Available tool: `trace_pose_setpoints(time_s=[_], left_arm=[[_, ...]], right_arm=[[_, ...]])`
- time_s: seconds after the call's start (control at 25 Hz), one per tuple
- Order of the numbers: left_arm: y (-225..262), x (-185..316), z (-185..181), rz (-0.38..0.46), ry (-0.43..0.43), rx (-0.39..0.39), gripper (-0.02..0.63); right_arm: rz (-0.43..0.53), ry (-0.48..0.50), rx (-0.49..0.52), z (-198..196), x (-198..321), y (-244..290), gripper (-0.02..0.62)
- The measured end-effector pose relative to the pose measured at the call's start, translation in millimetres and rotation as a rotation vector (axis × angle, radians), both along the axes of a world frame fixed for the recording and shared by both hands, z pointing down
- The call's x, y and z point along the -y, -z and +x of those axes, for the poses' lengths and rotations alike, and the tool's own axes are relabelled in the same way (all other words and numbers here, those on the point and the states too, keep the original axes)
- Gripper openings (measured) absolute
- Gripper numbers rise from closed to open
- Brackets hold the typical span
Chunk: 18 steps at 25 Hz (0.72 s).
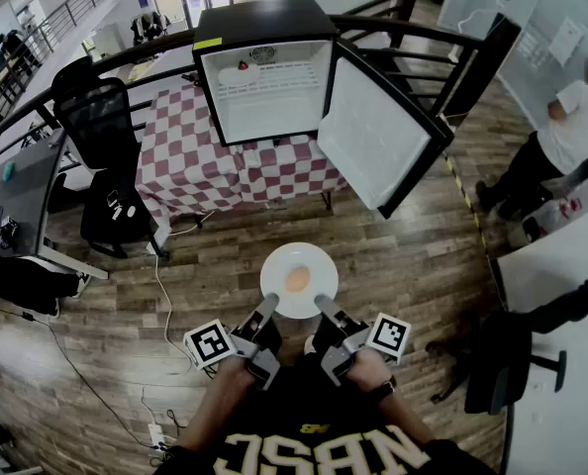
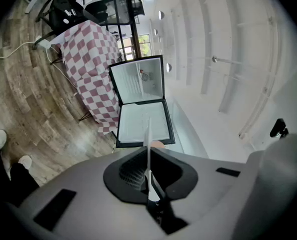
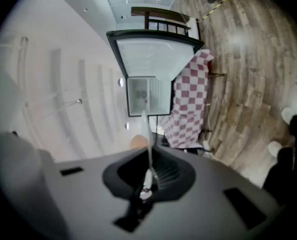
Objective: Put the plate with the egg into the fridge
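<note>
Table (image 1: 185, 156), red-white checked cloth: carries the fridge (image 1: 264, 23), door open. Wire shelf (image 1: 279, 82) inside has a small red item (image 1: 243, 64) at back left. Wood floor (image 1: 403, 255): black chair (image 1: 101, 117) left of table, white cable (image 1: 160, 280).

Pale block letters on the person's shirt (image 1: 319, 453) appear upside down and cut off, not surely readable. The yellow sticker (image 1: 208, 43) on the fridge (image 1: 264, 18) is too small to read.

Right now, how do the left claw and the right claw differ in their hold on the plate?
The left claw grips the plate at its near-left rim; the right claw grips its near-right rim. The egg lies right of the left claw, left of the right claw. Both are shut on the rim.
</note>
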<state>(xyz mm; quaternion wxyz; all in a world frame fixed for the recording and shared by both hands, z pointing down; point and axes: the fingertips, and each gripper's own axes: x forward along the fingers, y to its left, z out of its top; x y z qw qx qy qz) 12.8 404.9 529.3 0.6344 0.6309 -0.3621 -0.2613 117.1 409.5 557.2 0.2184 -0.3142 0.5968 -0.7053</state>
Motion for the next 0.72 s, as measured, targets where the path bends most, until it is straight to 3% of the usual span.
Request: trace_pose_setpoints(time_s=[0.44, 0.72], left_arm=[[9.7, 42.9, 20.9, 0.065, 0.06, -0.024, 0.035], [6.3, 44.9, 35.8, 0.057, 0.079, -0.03, 0.035]], right_arm=[[0.099, 0.082, -0.007, 18.0, 50.1, 16.9, 0.029], [0.09, 0.122, 0.024, 30.3, 56.4, 7.2, 0.029]])
